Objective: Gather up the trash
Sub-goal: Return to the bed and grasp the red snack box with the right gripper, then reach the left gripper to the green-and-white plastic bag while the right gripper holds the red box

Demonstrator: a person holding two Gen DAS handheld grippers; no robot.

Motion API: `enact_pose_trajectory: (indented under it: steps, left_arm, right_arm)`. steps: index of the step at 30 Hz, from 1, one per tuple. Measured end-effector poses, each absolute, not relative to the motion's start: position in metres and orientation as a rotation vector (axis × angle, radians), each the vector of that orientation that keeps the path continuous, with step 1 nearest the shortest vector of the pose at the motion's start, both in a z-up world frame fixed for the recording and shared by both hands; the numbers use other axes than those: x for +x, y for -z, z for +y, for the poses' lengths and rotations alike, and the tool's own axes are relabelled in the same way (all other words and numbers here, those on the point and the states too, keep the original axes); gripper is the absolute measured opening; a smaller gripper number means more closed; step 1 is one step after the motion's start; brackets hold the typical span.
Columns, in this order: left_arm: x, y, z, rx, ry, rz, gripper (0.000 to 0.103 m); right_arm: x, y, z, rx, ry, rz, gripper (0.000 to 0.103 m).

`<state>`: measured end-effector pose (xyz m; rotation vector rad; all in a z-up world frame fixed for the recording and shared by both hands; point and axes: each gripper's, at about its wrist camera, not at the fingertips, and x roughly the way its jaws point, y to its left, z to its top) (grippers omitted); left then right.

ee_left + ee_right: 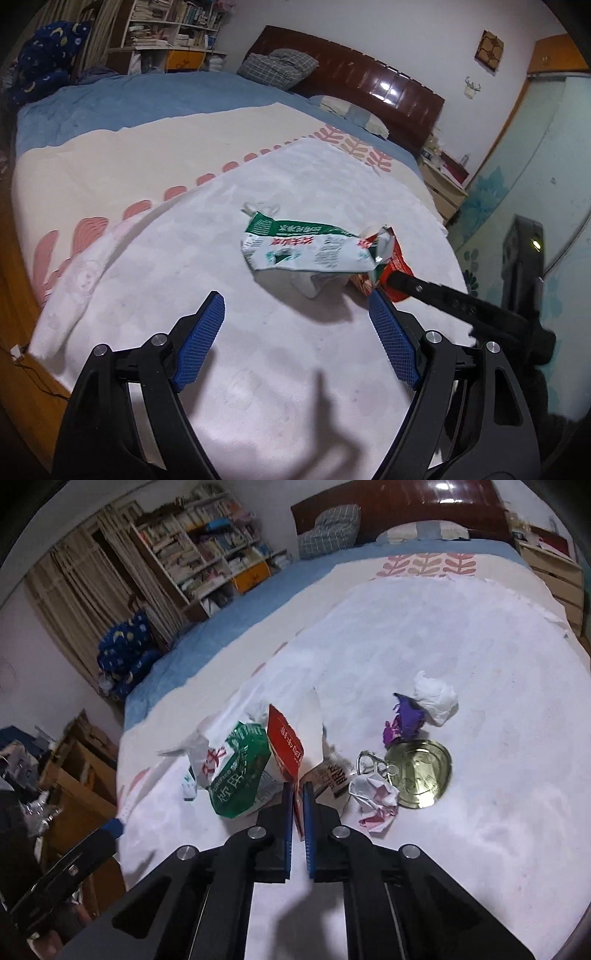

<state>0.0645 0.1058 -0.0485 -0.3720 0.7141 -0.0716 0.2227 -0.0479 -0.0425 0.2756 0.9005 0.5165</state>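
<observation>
White textured cloth covers the bed under both tools, and the trash lies scattered on it.

We see the right gripper with its blue pads drawn together on the lower edge of a flat red carton piece with white lettering; the red sheet stands up straight ahead of the fingertips. How much of the carton sits between the pads we cannot tell, as the fingers cover it.

Just left of that tool lies a crumpled green-and-white plastic bag. To its right lie a crumpled white-and-pink paper ball, a round gold metal can lid with a pull ring, and beyond them a purple wrapper scrap touching a white tissue wad. A dark printed card between carton and paper ball is partly hidden; its print is unreadable.

We see the left gripper with its blue pads spread wide apart, nothing between them, over bare cloth. The bag lies ahead of it, and the right tool's black finger reaches in from the right onto the red carton, whose far part the bag hides. In the right wrist view only a corner of the left tool shows, cut off at the lower left edge.
</observation>
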Motion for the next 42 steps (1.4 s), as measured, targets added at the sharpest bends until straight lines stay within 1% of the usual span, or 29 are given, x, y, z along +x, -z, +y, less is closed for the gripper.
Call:
enact_pose_trajectory:
  steps: [3, 6, 12, 18, 19, 20, 22, 24, 27, 28, 29, 42]
  left_arm:
    - [0.072, 0.05, 0.099, -0.379, 0.089, 0.715, 0.084]
    - [0.084, 0.051, 0.082, -0.362, 0.132, 0.718, 0.084]
    - [0.111, 0.047, 0.038, -0.218, 0.177, 0.697, 0.084]
    - [0.141, 0.063, 0.03, -0.203, 0.113, 0.762, 0.083]
    - [0.143, 0.064, 0.032, -0.212, 0.116, 0.77, 0.077]
    - [0.147, 0.066, 0.034, -0.223, 0.122, 0.782, 0.065]
    - [0.152, 0.069, 0.034, -0.217, 0.121, 0.807, 0.026]
    - [0.153, 0.072, 0.036, -0.22, 0.12, 0.823, 0.016]
    - [0.147, 0.07, 0.036, -0.215, 0.127, 0.819, 0.014]
    - [0.144, 0.068, 0.036, -0.213, 0.13, 0.813, 0.007]
    - [0.143, 0.067, 0.037, -0.212, 0.135, 0.81, 0.005]
    - [0.113, 0.034, 0.036, -0.238, 0.168, 0.731, 0.005]
  right_arm:
    - [0.2, 0.035, -0.076, 0.365, -0.522, 0.847, 0.007]
    - [0.185, 0.026, -0.096, 0.399, -0.524, 0.826, 0.007]
    - [0.16, 0.015, -0.139, 0.408, -0.507, 0.806, 0.007]
    - [0.155, 0.012, -0.158, 0.397, -0.508, 0.798, 0.007]
    - [0.155, 0.01, -0.159, 0.385, -0.501, 0.794, 0.007]
    - [0.154, 0.009, -0.159, 0.375, -0.495, 0.795, 0.007]
    - [0.154, 0.007, -0.157, 0.335, -0.463, 0.806, 0.007]
    - [0.154, 0.007, -0.157, 0.313, -0.448, 0.815, 0.007]
    - [0.153, 0.008, -0.156, 0.29, -0.43, 0.823, 0.007]
    - [0.153, 0.007, -0.155, 0.288, -0.429, 0.824, 0.007]
    - [0.153, 0.007, -0.156, 0.288, -0.425, 0.822, 0.007]
    - [0.14, -0.01, -0.151, 0.242, -0.392, 0.78, 0.007]
